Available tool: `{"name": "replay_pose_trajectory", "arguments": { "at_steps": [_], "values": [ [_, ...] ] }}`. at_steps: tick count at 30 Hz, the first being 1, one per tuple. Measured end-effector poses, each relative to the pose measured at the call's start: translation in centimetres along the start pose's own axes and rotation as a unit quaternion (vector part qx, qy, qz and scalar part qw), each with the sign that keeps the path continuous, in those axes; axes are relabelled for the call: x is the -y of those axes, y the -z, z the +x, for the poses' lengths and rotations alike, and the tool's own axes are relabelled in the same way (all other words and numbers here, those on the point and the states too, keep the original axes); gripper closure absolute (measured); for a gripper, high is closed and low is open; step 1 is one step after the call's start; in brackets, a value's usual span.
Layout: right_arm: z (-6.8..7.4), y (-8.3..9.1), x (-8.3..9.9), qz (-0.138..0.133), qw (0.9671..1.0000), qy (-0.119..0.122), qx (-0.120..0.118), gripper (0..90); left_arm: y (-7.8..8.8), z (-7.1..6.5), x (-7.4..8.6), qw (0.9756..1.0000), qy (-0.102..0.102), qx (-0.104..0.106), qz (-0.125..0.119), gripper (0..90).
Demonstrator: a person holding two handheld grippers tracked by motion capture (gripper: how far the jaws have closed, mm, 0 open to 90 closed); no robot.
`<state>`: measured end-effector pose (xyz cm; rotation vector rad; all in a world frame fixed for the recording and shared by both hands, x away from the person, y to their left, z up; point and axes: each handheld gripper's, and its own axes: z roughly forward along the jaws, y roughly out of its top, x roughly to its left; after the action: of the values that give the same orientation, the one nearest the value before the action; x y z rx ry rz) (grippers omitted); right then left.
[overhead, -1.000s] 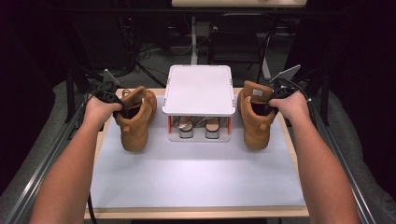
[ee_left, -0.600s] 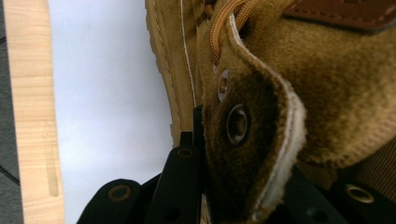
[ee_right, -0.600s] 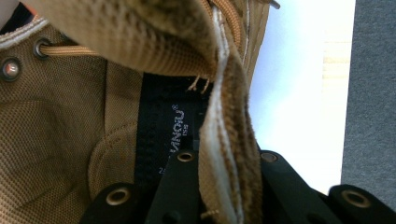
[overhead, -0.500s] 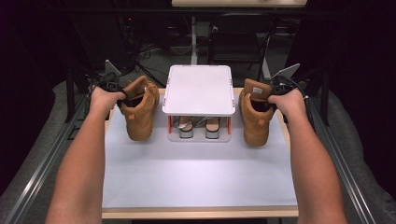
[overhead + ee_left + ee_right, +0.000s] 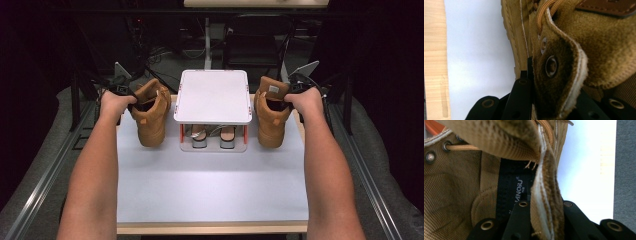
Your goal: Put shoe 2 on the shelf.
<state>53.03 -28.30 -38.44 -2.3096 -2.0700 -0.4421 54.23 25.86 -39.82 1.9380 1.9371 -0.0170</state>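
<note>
So far, the left claw (image 5: 131,100) is clamped on the left boot (image 5: 150,115) near the counter's (image 5: 210,185) far left edge. The right claw (image 5: 286,99) pinches the right boot (image 5: 271,117) by the far right edge. Both flank the rack (image 5: 214,95); shelving looks still undone.

— How are the arms placed?
— Both forearms are stretched forward, well apart. The left gripper (image 5: 131,100) and the right gripper (image 5: 286,97) are held at about the same height.
— And the jaws?
— They are closed tight on each side.
</note>
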Motion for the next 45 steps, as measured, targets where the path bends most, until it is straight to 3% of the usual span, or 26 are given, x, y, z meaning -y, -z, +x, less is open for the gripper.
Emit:
{"name": "replay_pose_trajectory", "arguments": {
  "at_steps": [7, 19, 26, 36, 39, 45],
  "values": [
    [0.4, 0.3, -0.7, -0.005, 1.0, -0.003, 0.006, 85.8, 0.0, 0.2, -0.2, 0.9998, 0.01, 0.017, -0.007, 85.4],
    [0.9, 1.8, -0.8, -0.017, 0.9998, -0.006, 0.002, 85.8, 1.6, -0.1, -0.5, 0.9997, 0.007, 0.015, -0.019, 85.3],
    [1.9, 4.4, -1.1, -0.033, 0.9994, -0.004, 0.004, 85.8, 4.9, -1.1, -1.2, 0.9991, 0.006, 0.013, -0.04, 85.3],
    [3.8, 8.1, -1.2, -0.056, 0.9984, 0.003, 0.005, 85.8, 7.9, -2.6, -1.6, 0.9984, 0.005, 0.011, -0.055, 85.2],
    [4.1, 9.0, -1.1, -0.061, 0.9981, 0.001, 0.005, 85.7, 9.6, -3.2, -1.5, 0.9981, 0.004, 0.015, -0.059, 85.2],
    [4.1, 10.0, -1.0, -0.063, 0.998, -0.003, 0.006, 85.7, 10.9, -3.7, -1.5, 0.9977, 0.0, 0.015, -0.066, 85.1]
  ]
}}
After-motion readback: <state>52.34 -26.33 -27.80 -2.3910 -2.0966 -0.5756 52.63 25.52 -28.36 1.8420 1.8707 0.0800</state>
